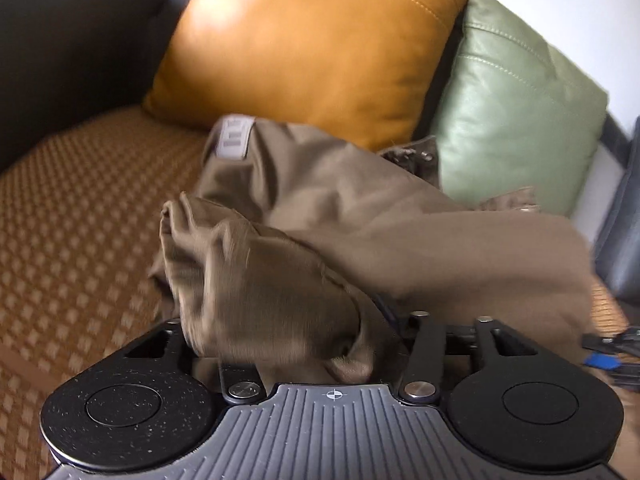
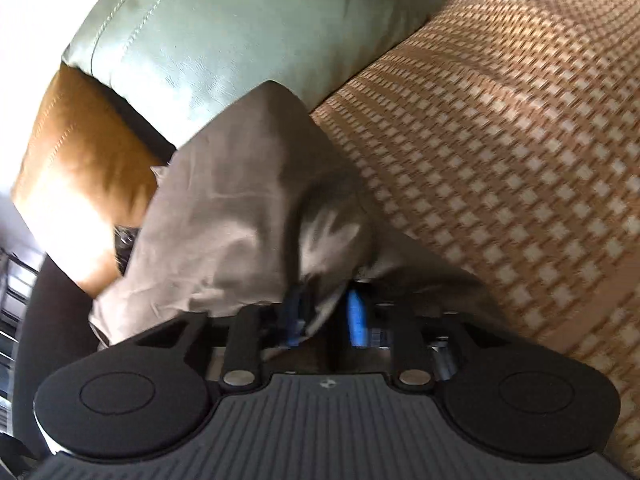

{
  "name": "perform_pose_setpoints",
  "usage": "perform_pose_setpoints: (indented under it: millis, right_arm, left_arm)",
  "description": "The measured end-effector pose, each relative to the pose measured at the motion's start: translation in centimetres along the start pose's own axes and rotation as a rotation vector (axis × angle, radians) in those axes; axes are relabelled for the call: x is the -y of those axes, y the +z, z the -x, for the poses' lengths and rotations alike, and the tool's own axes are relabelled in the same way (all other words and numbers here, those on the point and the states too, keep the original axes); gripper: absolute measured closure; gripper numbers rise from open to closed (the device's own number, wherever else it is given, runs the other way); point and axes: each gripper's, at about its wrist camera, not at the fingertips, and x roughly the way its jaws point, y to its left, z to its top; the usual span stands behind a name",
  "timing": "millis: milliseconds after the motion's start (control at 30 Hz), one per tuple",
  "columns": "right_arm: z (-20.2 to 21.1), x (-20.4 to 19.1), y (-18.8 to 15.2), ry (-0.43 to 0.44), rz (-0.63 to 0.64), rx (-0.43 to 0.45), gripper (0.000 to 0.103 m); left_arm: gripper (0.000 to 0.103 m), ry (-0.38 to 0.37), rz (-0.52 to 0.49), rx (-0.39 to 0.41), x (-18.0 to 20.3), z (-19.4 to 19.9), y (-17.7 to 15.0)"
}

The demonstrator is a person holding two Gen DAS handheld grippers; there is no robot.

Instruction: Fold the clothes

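Note:
A brown garment [image 1: 340, 208] lies crumpled on the sofa seat, with a grey label [image 1: 234, 136] at its far end. In the left wrist view a bunch of it drapes over my left gripper [image 1: 312, 332] and hides the fingers. The linkage arms stand wide apart, so the jaws are open. In the right wrist view the same garment [image 2: 224, 208] rises in a peak in front of my right gripper [image 2: 325, 316]. Its blue fingers [image 2: 356, 320] stand a little apart with a fold of the cloth between them. The picture is blurred, and I see no firm pinch.
The seat is covered by a brown-and-cream woven mat [image 1: 80, 240] [image 2: 500, 160]. An orange cushion [image 1: 312, 40] and a green cushion [image 1: 512, 112] lean at the back, touching the garment. A dark armrest [image 1: 72, 40] bounds the left side.

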Motion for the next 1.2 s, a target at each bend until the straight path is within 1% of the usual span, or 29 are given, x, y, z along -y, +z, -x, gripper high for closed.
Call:
perform_pose_setpoints:
  millis: [100, 167, 233, 300, 367, 433, 500, 567, 633, 733, 800, 833, 867, 900, 967, 1000, 1033, 1100, 1200]
  right_arm:
    - [1.4, -0.1, 0.1, -0.022, 0.070, 0.000, 0.063]
    - [2.6, -0.2, 0.3, -0.036, 0.090, -0.004, 0.053]
    - [4.0, -0.6, 0.5, -0.052, 0.128, -0.002, 0.053]
    - [5.2, -1.1, 0.7, -0.064, 0.178, 0.010, 0.053]
    - [6.1, -1.8, 1.0, -0.071, 0.216, 0.024, 0.050]
    - [6.7, -2.5, 1.4, -0.077, 0.248, 0.037, 0.049]
    - [6.9, -3.3, 1.9, -0.081, 0.278, 0.049, 0.048]
    - [6.7, -4.1, 2.5, -0.083, 0.303, 0.061, 0.042]
    - [6.1, -5.0, 3.1, -0.089, 0.343, 0.072, 0.040]
    - [4.9, -5.9, 4.0, -0.108, 0.407, 0.073, 0.034]
    - [3.7, -6.4, 4.5, -0.124, 0.447, 0.067, 0.033]
    - [3.0, -6.5, 4.9, -0.130, 0.461, 0.066, 0.032]
    - [2.4, -6.5, 5.2, -0.136, 0.476, 0.066, 0.031]
    - [1.7, -6.6, 5.5, -0.138, 0.483, 0.064, 0.031]
    - [0.4, -6.7, 6.2, -0.137, 0.498, 0.065, 0.031]
    - [0.0, -6.7, 6.5, -0.126, 0.492, 0.071, 0.031]
    - [-0.5, -6.8, 6.8, -0.114, 0.485, 0.076, 0.031]
    - [-1.3, -6.8, 7.4, -0.087, 0.460, 0.086, 0.030]
    - [-2.7, -6.5, 8.1, -0.078, 0.398, 0.081, 0.027]
  left_arm:
    - [0.024, -0.055, 0.012, -0.055, -1.0, 2.5, -0.5]
    - [0.024, -0.077, 0.002, -0.080, -1.6, 4.3, -1.0]
    - [0.024, -0.083, -0.006, -0.093, -2.1, 5.8, -1.1]
    - [0.024, -0.079, -0.009, -0.068, -2.6, 7.2, -0.8]
    - [0.021, -0.064, 0.014, -0.011, -3.3, 8.2, 0.0]
    - [0.019, -0.044, 0.067, 0.030, -4.1, 8.1, 1.0]
    - [0.019, -0.035, 0.093, 0.038, -4.7, 6.9, 2.0]
    - [0.019, -0.022, 0.108, 0.032, -5.2, 5.3, 2.6]
    - [0.019, -0.009, 0.132, 0.014, -5.8, 3.7, 2.9]
    - [0.020, -0.013, 0.142, -0.011, -6.1, 2.5, 2.6]
    - [0.026, -0.030, 0.127, -0.006, -6.0, 2.1, 2.3]
    - [0.029, -0.026, 0.112, -0.001, -5.8, 2.1, 2.1]
    - [0.045, -0.008, 0.094, 0.002, -5.7, 2.2, 2.0]
    - [0.066, 0.002, 0.085, 0.004, -5.8, 2.3, 2.1]
    - [0.073, 0.006, 0.082, 0.006, -6.1, 2.4, 2.2]
    - [0.089, 0.005, 0.081, 0.013, -6.2, 2.6, 2.4]
    - [0.089, 0.002, 0.075, 0.021, -6.2, 2.9, 2.6]
    - [0.093, -0.008, 0.040, 0.052, -5.8, 3.9, 2.9]
    - [0.095, -0.005, -0.024, 0.099, -4.7, 4.8, 3.6]
